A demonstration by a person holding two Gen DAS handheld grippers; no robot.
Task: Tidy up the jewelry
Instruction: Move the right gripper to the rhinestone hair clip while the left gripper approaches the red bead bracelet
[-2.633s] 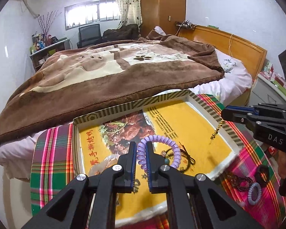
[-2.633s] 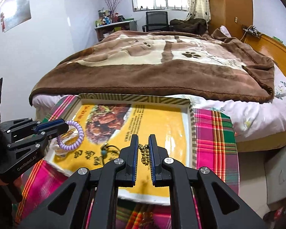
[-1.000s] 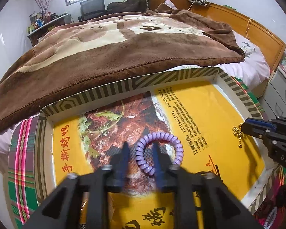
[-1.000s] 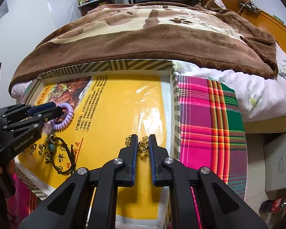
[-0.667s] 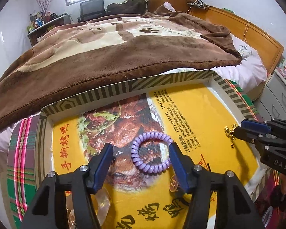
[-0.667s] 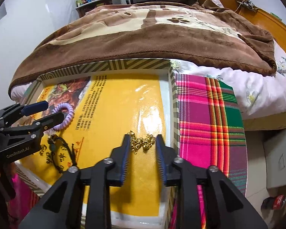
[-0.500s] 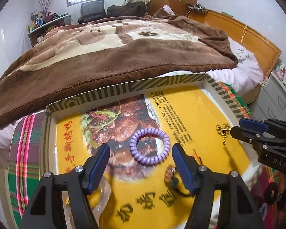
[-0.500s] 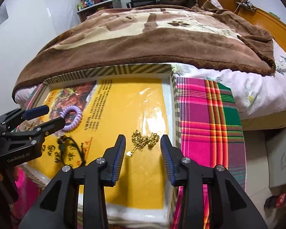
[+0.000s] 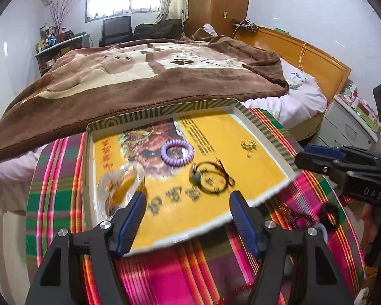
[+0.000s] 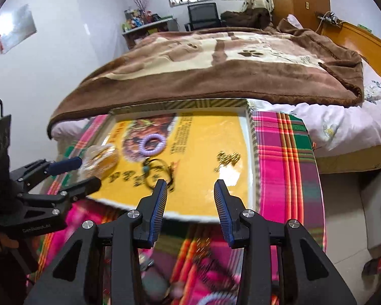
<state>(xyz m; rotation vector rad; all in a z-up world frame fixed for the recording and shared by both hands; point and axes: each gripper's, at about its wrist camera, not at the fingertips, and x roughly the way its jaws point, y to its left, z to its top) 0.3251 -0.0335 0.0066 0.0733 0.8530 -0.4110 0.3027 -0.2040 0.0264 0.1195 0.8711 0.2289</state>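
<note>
Hovering over the near edge of the tray (image 9: 264,137), my left gripper (image 9: 188,218) has its jaws wide apart with nothing between them, and my right gripper (image 10: 190,203) also stands parted and empty, above the tray's near right part. The tray is a shallow box with a striped rim and a yellow printed floor, sitting on a plaid cloth (image 10: 284,152) at the foot of a bed under a brown blanket (image 9: 139,76). Inside it lie four pieces, all apart from my pads: a purple coil bracelet (image 9: 177,152) on the printed food picture toward the back, a black cord with a teal bead (image 9: 210,175) just in front of it, a gold chain (image 10: 227,158) bunched near the right wall, and a clear bag (image 9: 119,185) with something orange in it at the left. In the right view, the left gripper's fingers sit just beside that bag. On the cloth in front of the tray, more dark jewelry (image 9: 315,213) lies blurred, and I cannot tell what each piece is.
</note>
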